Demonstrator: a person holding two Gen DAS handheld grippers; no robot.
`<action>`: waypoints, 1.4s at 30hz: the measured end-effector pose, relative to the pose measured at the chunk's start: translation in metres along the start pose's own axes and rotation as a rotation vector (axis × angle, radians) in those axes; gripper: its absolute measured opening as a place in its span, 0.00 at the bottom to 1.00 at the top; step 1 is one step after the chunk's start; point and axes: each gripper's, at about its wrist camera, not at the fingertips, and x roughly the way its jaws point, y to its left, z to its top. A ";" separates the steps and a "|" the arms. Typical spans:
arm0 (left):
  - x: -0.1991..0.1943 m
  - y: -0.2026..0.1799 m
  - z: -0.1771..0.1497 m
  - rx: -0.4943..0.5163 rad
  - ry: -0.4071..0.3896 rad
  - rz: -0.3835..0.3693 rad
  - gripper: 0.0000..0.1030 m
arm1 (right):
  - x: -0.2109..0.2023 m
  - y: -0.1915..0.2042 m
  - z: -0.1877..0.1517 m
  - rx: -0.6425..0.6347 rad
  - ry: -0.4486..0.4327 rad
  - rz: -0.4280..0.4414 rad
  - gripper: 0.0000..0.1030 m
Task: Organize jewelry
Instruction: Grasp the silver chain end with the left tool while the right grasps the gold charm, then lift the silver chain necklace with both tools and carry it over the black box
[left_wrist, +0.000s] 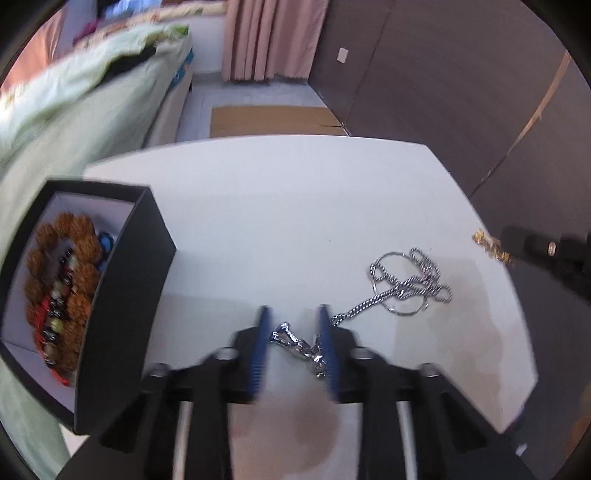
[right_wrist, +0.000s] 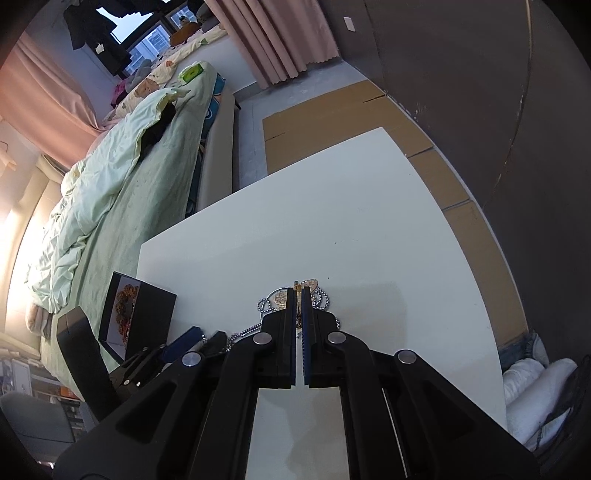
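At the far left of your left wrist view the open black box sits on the white table, holding a bracelet of knobbly brown beads with a strand of smaller dark and pale beads lying inside it. Just right of the box, your left gripper points steeply down at the tabletop, its blue pads apart in this blurred view, with the clasp end of the silver chain necklace lying between them; the pads do not visibly press on it. The chain runs right to a tangled heap around a thin ring. Farther right, your right gripper is clamped tight on a small gold piece, held above the heap.
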 end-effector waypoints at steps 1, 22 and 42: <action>0.002 0.005 0.002 -0.031 0.023 -0.047 0.06 | -0.001 0.000 0.001 0.001 -0.002 0.004 0.04; -0.099 -0.008 0.021 -0.007 -0.191 -0.175 0.05 | -0.005 0.001 0.001 0.011 -0.012 0.048 0.04; -0.261 -0.069 0.089 0.163 -0.452 -0.080 0.05 | -0.020 -0.004 0.010 0.081 -0.065 0.157 0.04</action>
